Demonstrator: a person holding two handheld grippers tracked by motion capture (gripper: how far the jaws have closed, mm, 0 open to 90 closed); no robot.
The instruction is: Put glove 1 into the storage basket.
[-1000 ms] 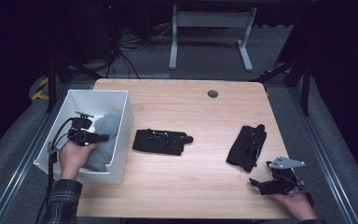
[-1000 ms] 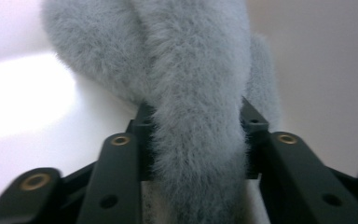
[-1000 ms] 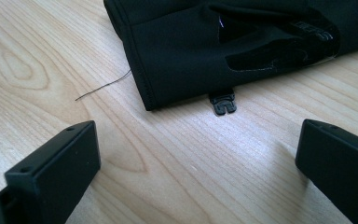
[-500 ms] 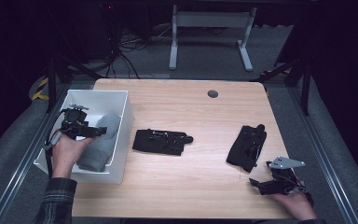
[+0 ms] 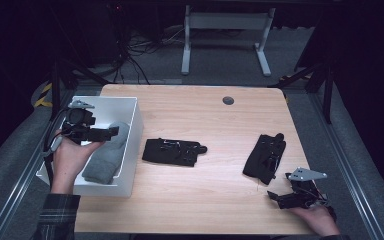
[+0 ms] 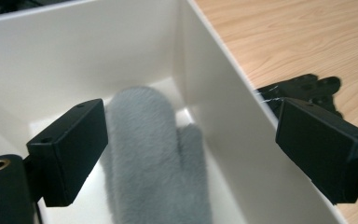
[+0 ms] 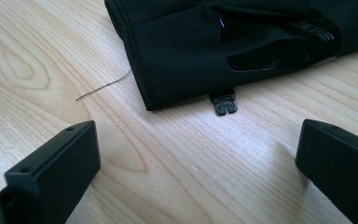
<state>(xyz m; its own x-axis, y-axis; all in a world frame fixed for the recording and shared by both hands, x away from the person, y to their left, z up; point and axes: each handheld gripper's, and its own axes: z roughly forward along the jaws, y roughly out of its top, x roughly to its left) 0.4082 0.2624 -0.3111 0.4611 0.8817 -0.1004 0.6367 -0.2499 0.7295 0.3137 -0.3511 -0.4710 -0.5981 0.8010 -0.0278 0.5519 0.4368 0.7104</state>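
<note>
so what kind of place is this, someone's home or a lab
Most likely a lab or recording workspace, not a home: a bare wooden table in a dark room, cables on grey carpet, and a handheld left gripper and right gripper.

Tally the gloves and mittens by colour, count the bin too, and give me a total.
Grey mitten: 1, lying in the bin
Black gloves: 2, one at mid-table, one toward the right
White bin: 1
Total: 4
</note>
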